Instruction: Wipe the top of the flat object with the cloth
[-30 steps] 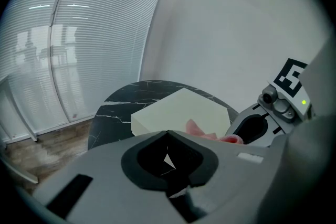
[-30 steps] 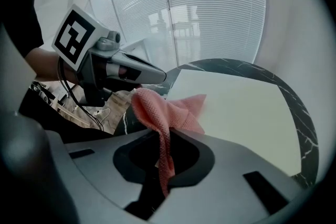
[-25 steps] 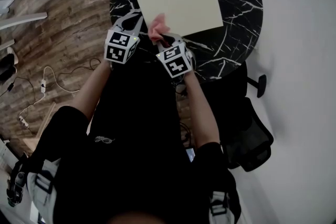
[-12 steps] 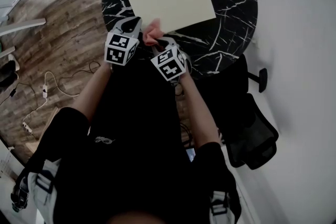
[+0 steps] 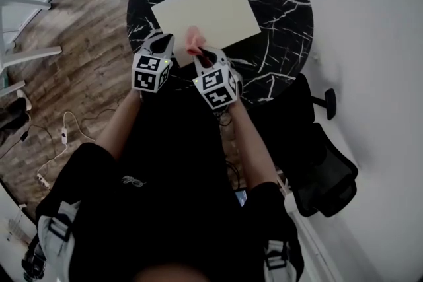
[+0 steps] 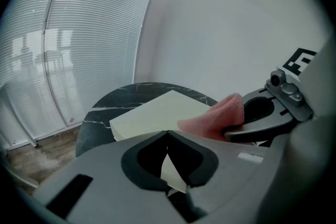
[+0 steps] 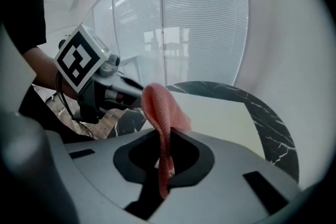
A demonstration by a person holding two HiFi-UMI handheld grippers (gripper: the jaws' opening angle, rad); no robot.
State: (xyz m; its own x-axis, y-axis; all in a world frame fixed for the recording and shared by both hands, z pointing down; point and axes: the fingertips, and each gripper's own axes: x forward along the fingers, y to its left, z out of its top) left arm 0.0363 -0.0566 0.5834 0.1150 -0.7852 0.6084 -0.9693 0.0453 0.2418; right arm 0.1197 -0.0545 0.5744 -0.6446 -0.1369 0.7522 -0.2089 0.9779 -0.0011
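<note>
- The right gripper (image 5: 203, 55) has drawn back a little: 1 second ago the cloth (image 5: 193, 41) lay over the sheet's near edge. Now it stands up just at that edge.
- Its jaws pinch the pink cloth, which hangs down between them.
- The left gripper (image 5: 162, 43) has stayed beside the near-left edge, jaws pressed together. It may be steadying the sheet, but that is unclear.
- The sheet (image 5: 211, 6) lies flat on the table (image 5: 287, 30).
- Judged from this, 1 stroke has ended or is being reset, and most of the top looks unwiped.
</note>
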